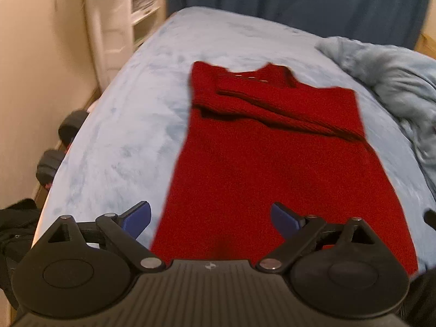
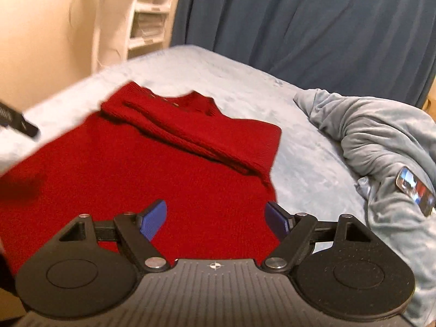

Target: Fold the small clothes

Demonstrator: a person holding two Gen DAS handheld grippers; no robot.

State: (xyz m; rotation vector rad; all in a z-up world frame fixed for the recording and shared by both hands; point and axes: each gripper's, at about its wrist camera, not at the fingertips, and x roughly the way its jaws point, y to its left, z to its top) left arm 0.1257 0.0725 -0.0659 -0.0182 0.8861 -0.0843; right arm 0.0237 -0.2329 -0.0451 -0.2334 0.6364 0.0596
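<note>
Blue-padded jaws of the left gripper (image 1: 209, 219) stand apart and empty above the hem of a red knitted sweater (image 1: 261, 163), which lies flat on a bed covered in pale blue plush fabric (image 1: 114, 141). The sweater's long axis runs away from the cameras, neckline farthest, one sleeve folded across its chest. Beside it, the right gripper (image 2: 216, 219) also tilts downward, jaws apart, nothing between them. A crumpled grey-blue blanket (image 2: 381, 147) is heaped at right.
</note>
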